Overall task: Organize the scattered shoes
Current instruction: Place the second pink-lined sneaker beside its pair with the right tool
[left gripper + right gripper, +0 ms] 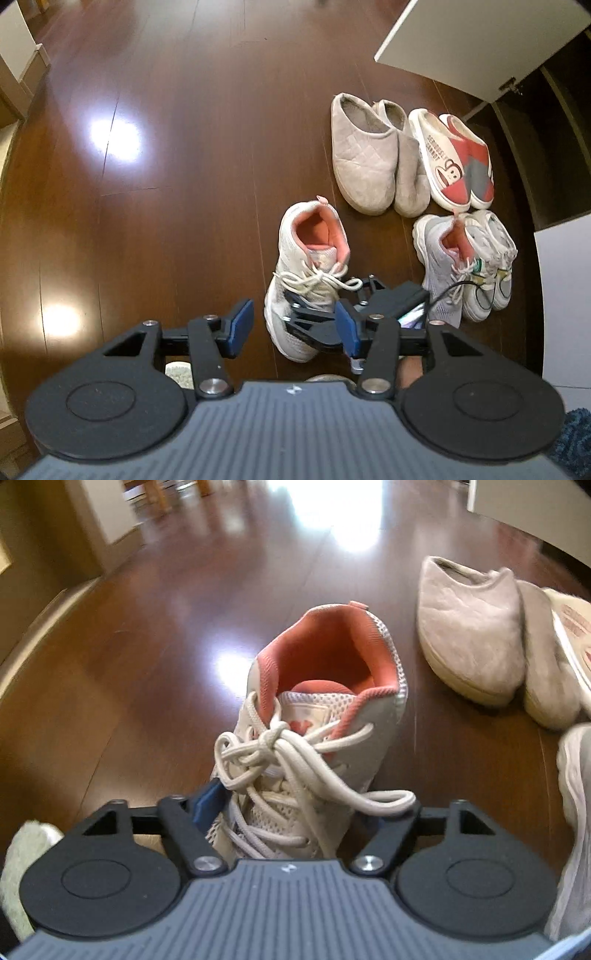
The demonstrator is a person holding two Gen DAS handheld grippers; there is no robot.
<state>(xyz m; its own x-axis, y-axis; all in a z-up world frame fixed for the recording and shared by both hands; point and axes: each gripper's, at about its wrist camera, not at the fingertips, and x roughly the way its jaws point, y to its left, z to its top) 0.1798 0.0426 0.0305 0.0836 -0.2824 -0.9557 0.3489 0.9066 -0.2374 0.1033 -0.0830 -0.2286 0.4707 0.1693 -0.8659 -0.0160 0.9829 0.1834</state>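
Item: pink-lined sneaker (pixel 317 716), between your right gripper (pixel 291 808) jaws, pads closing on forefoot, grip unconfirmed. Left gripper (pixel 291 325) half-open, empty. Next: clamp, carry to its mate (pixel 439 266).

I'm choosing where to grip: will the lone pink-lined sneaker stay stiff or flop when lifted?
The sneaker will probably sag a little: its mesh upper looks soft. The padded collar should hold its shape. Loose laces may dangle and snag the right gripper.

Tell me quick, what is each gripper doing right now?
Left gripper: open, holding nothing, above the floor.
Right gripper: closed around the white sneaker with pink lining, at its laces.
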